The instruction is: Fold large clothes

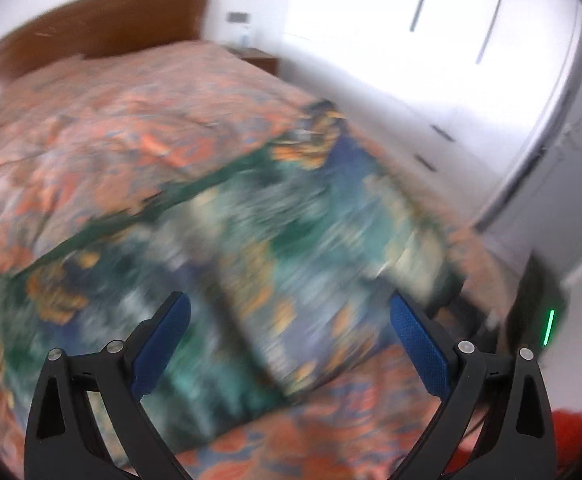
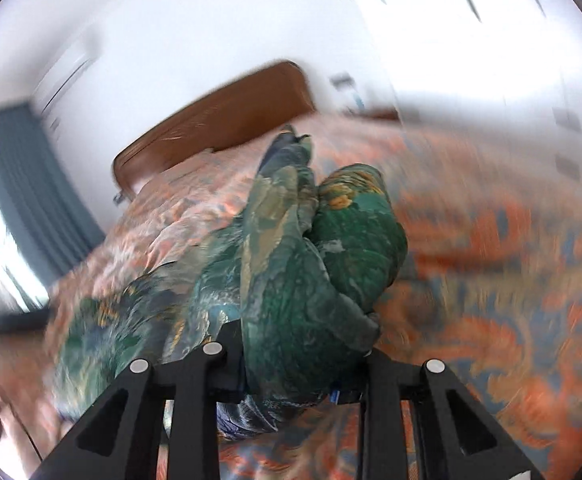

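Lying on the bed (image 1: 111, 128), the green patterned garment (image 1: 219, 240) spreads beneath the left tongs (image 1: 291, 344), jaws spread wide and empty; the right tongs (image 2: 303, 368) clench a bunched fold of it.

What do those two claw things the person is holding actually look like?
Each is a black plastic frame of slanted struts with triangular cut-outs, joined by round silver pins. The left gripper has two long fingers faced with blue, finely textured pads. On the right gripper only the black struts and silver pins show, plus a sliver of blue. No cables or sleeves are visible.
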The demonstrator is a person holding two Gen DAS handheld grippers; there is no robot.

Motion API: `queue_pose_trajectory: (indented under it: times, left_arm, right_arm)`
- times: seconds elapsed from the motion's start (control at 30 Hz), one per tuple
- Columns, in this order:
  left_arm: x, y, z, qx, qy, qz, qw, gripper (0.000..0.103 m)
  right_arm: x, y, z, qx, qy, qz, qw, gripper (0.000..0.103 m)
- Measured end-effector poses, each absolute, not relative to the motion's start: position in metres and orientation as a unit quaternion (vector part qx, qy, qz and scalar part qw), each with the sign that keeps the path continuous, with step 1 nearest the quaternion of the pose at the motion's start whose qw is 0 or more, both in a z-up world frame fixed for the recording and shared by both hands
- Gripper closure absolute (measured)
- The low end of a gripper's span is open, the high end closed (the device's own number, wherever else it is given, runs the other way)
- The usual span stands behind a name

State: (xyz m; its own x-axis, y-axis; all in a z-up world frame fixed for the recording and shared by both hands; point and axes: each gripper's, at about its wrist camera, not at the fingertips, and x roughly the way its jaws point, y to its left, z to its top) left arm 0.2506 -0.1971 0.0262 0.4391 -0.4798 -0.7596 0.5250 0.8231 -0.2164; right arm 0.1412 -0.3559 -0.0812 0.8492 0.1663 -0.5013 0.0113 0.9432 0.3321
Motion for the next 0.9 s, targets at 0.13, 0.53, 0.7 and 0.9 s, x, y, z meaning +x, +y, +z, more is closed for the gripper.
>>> queue_pose_trajectory:
  times: [0.13, 0.53, 0.7, 0.9]
  left_arm:
    - [0.269, -0.229, 0.043, 0.073, 0.468, -0.306, 0.826, 0.003]
    - [0.259, -0.204, 0.027, 0.135, 0.502, -0.205, 0.829, 0.001]
    - [0.25, -0.188, 0.023, 0.131, 0.516, -0.191, 0.825, 0.003]
    - [0.254, -0.17, 0.015, 0.118, 0.523, -0.158, 0.829, 0.01]
  right_arm:
    - [0.124, -0.302, -0.05, 0.036, 0.228, 0.07, 0.97, 0.076]
    - [0.09, -0.163, -0.056, -0.279, 0.179, 0.127, 0.935, 0.076]
    - [0.079, -0.135, -0.08, -0.372, 0.181, 0.131, 0.901, 0.076]
    - [0.076, -0.122, -0.079, -0.393, 0.177, 0.142, 0.891, 0.076]
